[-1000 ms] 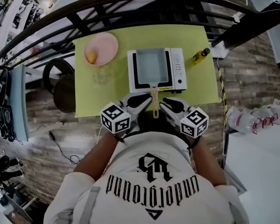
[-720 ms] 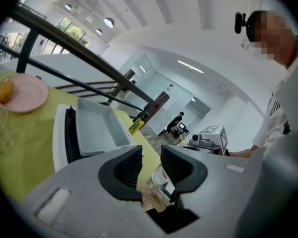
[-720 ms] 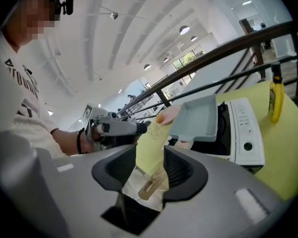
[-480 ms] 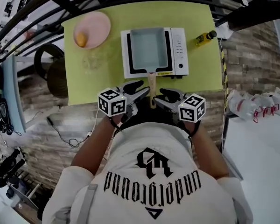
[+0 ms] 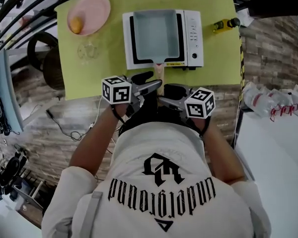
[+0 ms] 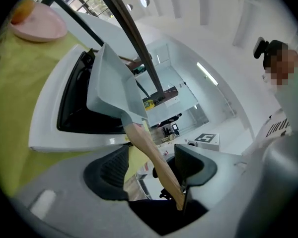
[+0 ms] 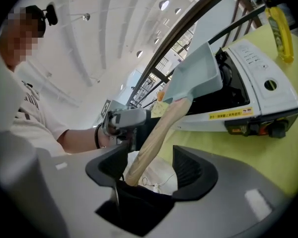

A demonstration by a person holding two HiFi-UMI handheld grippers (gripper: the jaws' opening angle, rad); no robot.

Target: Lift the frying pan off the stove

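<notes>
Evidently the frying pan point(image 5: 156, 33) sits squarely on the stove point(image 5: 192, 31), its wooden handle point(image 5: 160, 76) jutting past the stove's near edge. The left gripper point(image 6: 151, 168) and right gripper point(image 7: 151, 168) both straddle that handle, their fingers opening and not clamping it. The pan looks rigid, thin-walled and probably light but front-heavy. Its smooth, tapered handle could twist, so gripping close to the stove's edge seems best.

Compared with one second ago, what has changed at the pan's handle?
The left gripper and the right gripper have released the wooden handle: their jaws are opening, and it lies between them, no longer clamped. The frying pan stays on the stove.
</notes>
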